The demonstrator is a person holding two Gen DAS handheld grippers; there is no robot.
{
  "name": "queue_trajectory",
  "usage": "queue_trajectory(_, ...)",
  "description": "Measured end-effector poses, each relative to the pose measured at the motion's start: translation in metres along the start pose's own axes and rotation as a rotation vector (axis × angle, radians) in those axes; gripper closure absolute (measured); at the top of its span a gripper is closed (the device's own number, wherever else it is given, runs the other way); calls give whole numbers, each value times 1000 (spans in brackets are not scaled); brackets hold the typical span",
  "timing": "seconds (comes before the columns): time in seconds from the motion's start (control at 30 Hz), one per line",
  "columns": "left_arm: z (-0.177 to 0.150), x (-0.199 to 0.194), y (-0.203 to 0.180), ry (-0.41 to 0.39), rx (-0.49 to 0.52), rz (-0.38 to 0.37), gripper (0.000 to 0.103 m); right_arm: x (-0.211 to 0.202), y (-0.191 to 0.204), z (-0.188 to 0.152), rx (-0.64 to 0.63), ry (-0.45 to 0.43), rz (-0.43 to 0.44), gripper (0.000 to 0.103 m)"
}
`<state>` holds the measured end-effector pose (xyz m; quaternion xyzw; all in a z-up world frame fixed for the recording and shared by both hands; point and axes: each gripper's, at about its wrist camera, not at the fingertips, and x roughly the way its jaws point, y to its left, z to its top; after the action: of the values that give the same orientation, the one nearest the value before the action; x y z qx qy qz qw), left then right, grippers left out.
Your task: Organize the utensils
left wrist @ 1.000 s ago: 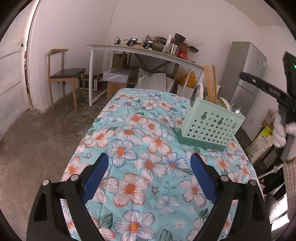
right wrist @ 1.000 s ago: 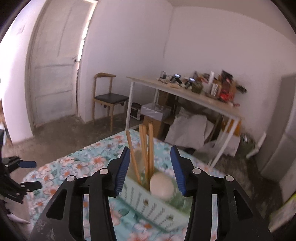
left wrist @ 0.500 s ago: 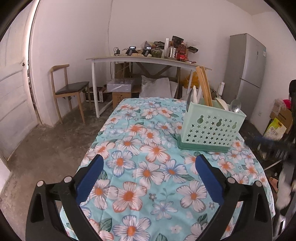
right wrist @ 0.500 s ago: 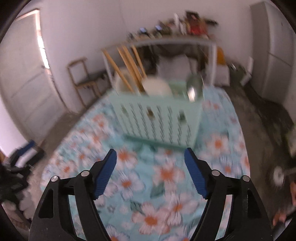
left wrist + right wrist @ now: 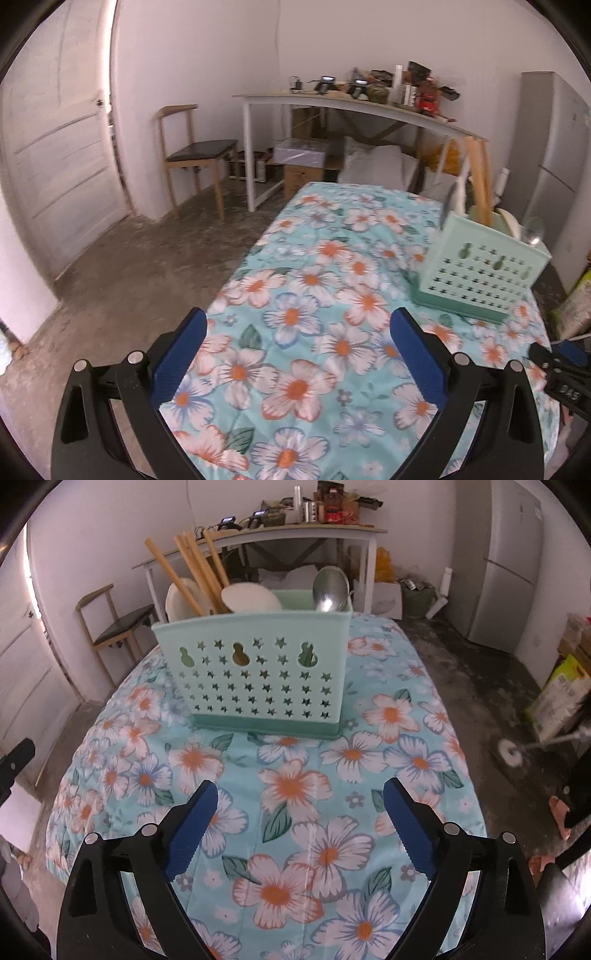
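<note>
A mint-green utensil caddy (image 5: pixel 258 675) with star cut-outs stands on the floral tablecloth (image 5: pixel 295 786). It holds wooden chopsticks (image 5: pixel 192 572), white spoons (image 5: pixel 249 598) and a metal spoon (image 5: pixel 330 587). The caddy also shows in the left wrist view (image 5: pixel 480 280), at the right. My right gripper (image 5: pixel 301 823) is open and empty, over the cloth in front of the caddy. My left gripper (image 5: pixel 297 356) is open and empty near the table's left front edge. The right gripper's tip shows in the left wrist view (image 5: pixel 561 365).
A wooden chair (image 5: pixel 192 155) and a white door (image 5: pixel 59 155) stand at the left. A cluttered white desk (image 5: pixel 354 107) is against the back wall. A grey fridge (image 5: pixel 513 561) stands at the right. Boxes and bags lie on the floor (image 5: pixel 561 694).
The right gripper drew back from above the caddy, dropped low over the cloth and opened wide. The left gripper swung left and stayed open.
</note>
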<state>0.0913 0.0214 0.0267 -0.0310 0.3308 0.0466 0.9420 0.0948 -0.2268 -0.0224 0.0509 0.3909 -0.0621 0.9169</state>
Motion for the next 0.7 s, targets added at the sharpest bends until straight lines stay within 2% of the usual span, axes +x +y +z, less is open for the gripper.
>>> queue_trajectory(0.3, 5, -5, 10, -21, -33, 111, 6, -9, 10, 8, 2, -44, -15, 14)
queue_trajectory(0.7, 4, -5, 17, 1, -48, 145, 6, -11, 32, 10, -7, -46, 47, 14)
